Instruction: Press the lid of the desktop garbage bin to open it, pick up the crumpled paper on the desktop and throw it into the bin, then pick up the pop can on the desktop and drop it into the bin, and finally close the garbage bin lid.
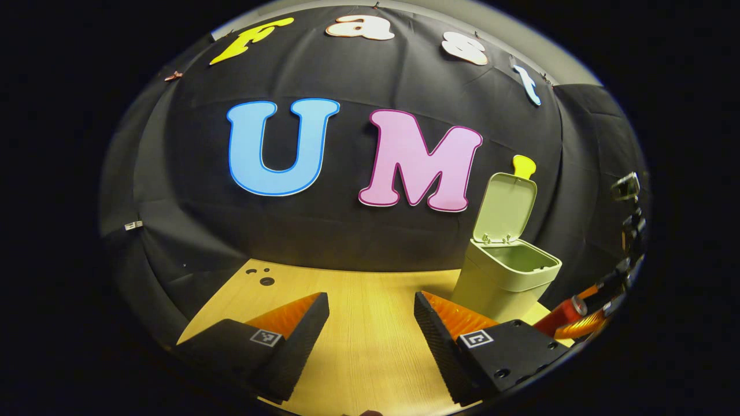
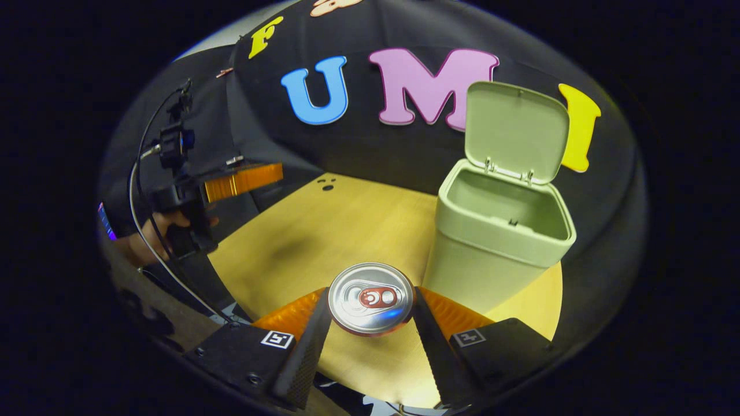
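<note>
So, left gripper view: left tool (image 1: 371,315) spread apart, holding nothing, over the table (image 1: 370,352); bin (image 1: 504,271) stands open.

Right gripper view: right tool (image 2: 371,320) clamped on the pop can (image 2: 371,298), lifted beside the bin (image 2: 497,231). Probably light, slick, dentable; the side grip looks right.

Wooden table (image 1: 358,341) bearing open bin (image 1: 500,277)

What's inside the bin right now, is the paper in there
The bin stands with its lid up. The right gripper view shows only the upper inner walls, bare. The bottom is hidden by the front rim, so paper there cannot be confirmed.
</note>
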`<state>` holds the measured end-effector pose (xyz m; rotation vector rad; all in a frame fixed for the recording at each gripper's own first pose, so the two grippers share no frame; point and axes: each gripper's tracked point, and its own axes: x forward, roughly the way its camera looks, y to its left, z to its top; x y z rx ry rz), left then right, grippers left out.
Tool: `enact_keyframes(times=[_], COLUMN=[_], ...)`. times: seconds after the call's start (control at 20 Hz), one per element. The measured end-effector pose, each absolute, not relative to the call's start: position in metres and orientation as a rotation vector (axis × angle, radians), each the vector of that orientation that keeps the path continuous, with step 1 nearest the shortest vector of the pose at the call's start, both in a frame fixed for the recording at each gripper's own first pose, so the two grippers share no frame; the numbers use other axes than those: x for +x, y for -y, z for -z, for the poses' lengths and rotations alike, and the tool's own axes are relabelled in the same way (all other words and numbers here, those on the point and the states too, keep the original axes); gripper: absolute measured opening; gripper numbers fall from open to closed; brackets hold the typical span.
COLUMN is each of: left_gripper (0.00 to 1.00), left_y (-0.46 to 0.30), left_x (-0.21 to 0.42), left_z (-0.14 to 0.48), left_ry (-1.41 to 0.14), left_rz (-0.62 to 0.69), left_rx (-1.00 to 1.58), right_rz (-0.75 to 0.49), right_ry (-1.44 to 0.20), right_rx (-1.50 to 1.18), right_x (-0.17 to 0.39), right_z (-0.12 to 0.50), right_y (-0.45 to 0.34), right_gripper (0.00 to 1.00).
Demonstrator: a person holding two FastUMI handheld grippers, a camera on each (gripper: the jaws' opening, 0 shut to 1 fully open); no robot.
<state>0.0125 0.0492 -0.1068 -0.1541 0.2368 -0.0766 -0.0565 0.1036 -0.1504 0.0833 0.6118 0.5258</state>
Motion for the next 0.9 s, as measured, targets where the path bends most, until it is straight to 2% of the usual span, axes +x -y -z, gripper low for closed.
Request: enact_keyframes(times=[0.45, 0.65, 0.9], left_gripper=[0.96, 0.96, 0.96], left_y=[-0.044, -0.047, -0.05], left_x=[0.007, 0.004, 0.001], left_z=[0.104, 0.102, 0.1], left_ry=[-0.234, -0.232, -0.228], left_rz=[0.091, 0.085, 0.075], left_rx=[-0.152, -0.152, -0.146], right_rz=[-0.434, -0.362, -0.264], right_ry=[-0.435, -0.411, -0.434], right_rx=[0.134, 0.17, 0.215], right_x=[0.012, 0.045, 0.09], right_z=[0.075, 0.069, 0.092], right_y=[-0.055, -0.021, 0.016], right_gripper=[0.83, 0.84, 0.83])
